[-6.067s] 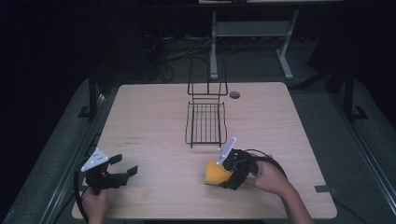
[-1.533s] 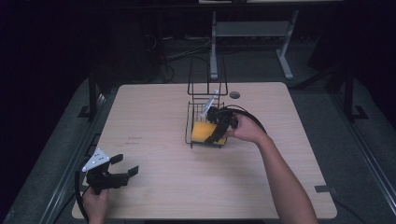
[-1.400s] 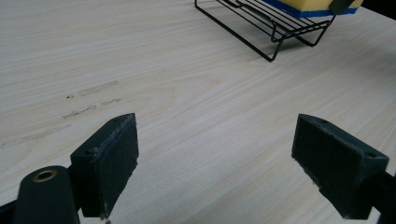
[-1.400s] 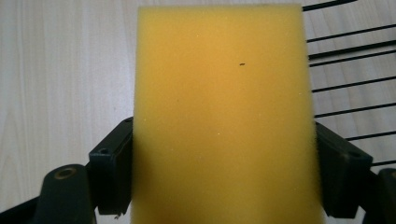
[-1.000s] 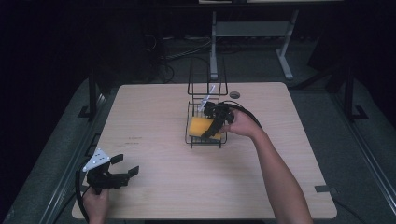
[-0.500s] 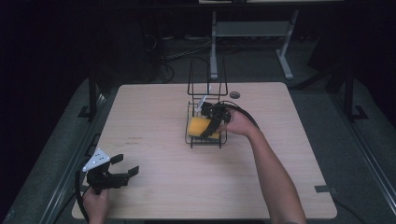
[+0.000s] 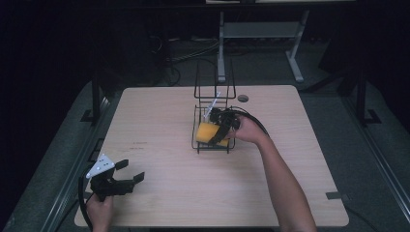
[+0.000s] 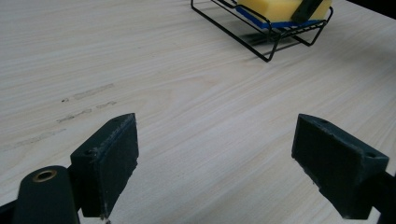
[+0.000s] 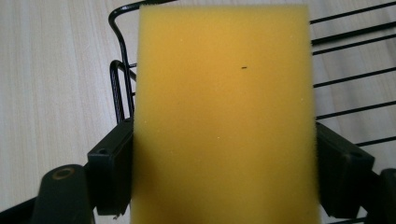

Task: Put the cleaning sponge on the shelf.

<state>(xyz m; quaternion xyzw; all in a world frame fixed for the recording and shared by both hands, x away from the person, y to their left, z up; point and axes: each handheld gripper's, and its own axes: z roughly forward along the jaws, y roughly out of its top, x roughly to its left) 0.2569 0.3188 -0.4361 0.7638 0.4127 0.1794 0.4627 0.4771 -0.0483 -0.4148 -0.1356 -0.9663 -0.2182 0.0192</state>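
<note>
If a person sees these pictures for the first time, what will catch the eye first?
Most striking is the bright yellow sponge, clamped between the jaws of the right gripper and resting in the black wire rack at the middle of the table. Next comes the left gripper, near the table's front left corner, its jaws wide apart and holding nothing.

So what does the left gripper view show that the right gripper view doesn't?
Left gripper view: the open left gripper over bare light wooden table, and a blue layer under the yellow rectangular sponge, which sits in the black wire rack farther off.

Right gripper view: the right gripper shut on the sponge's two sides, and a small dark speck on its face.

Both: sponge, rack, table.
</note>
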